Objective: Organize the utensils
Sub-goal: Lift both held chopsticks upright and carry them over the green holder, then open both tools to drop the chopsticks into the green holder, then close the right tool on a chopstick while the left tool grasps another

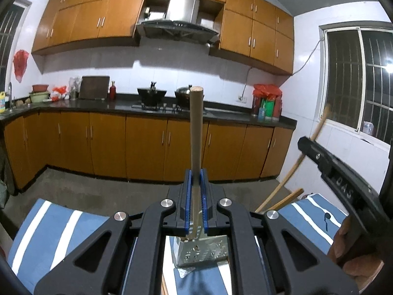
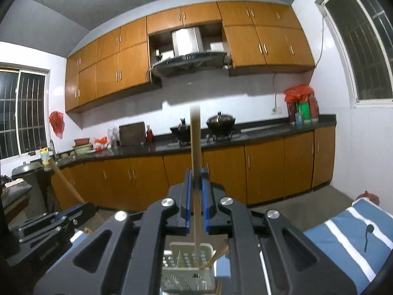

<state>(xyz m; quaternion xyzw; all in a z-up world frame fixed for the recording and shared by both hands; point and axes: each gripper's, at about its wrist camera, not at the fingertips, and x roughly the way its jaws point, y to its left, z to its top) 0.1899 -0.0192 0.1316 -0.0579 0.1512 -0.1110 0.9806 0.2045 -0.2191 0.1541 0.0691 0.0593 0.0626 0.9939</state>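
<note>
The left hand-held gripper (image 1: 195, 184) was clamped on a wooden stick (image 1: 196, 132) standing over the perforated utensil holder (image 1: 201, 250) on the striped worktop (image 1: 61, 221). The right hand-held gripper (image 2: 195, 186) stood slightly parted around a second stick (image 2: 195, 147), apparently mid-drop into the holder; next, I judged, lowering the left one in.

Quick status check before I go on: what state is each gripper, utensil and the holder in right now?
Left gripper: shut on a wooden stick, held upright.
Right gripper: jaws slightly apart around a thin stick; no firm grip visible.
Thin stick: upright, lower end inside the holder.
Perforated holder: upright on the striped cloth, sticks inside.
Black spoon: lying loose on the cloth.
</note>
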